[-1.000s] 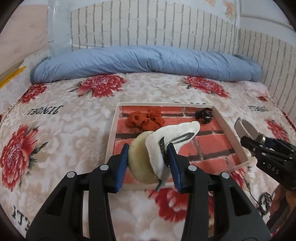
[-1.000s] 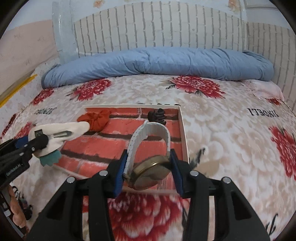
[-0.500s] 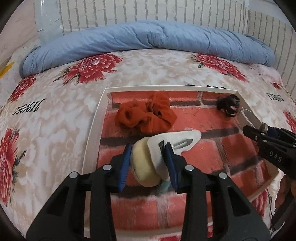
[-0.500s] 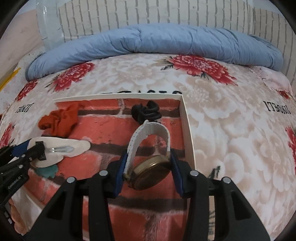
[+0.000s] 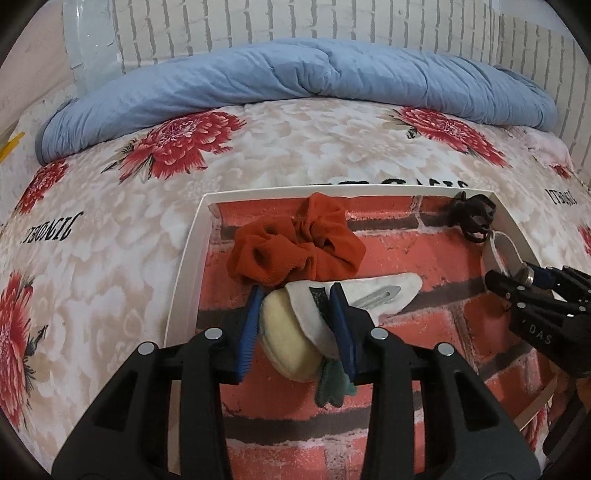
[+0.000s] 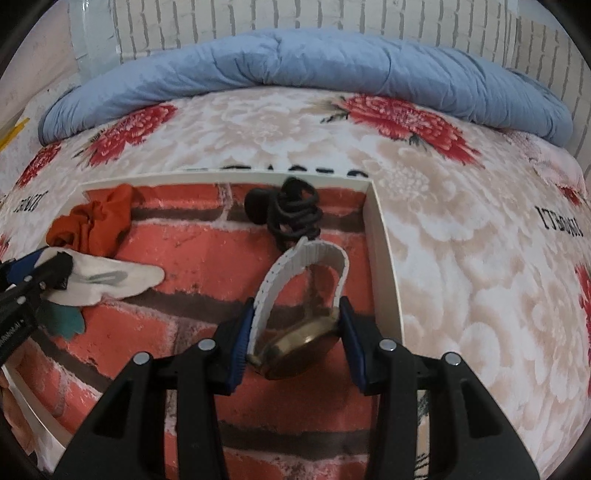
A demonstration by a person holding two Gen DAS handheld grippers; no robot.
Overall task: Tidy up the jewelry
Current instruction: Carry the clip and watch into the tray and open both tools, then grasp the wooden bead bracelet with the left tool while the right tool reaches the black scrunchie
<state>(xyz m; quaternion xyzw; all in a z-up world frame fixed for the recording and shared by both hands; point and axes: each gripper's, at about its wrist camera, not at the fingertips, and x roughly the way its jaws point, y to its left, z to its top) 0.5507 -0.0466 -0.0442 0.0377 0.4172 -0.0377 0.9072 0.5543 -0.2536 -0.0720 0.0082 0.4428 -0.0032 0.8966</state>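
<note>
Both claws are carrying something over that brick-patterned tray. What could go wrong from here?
The left gripper pinches a bunch of plush hair clips close to the orange scrunchie, so a release might pile them together. The right gripper clamps a watch near the tray wall and the black hair ties; its white strap might land on them.

Blue duvet [image 5: 295,74], floral bedspread [image 5: 110,240], brick wall [image 5: 295,22]
</note>
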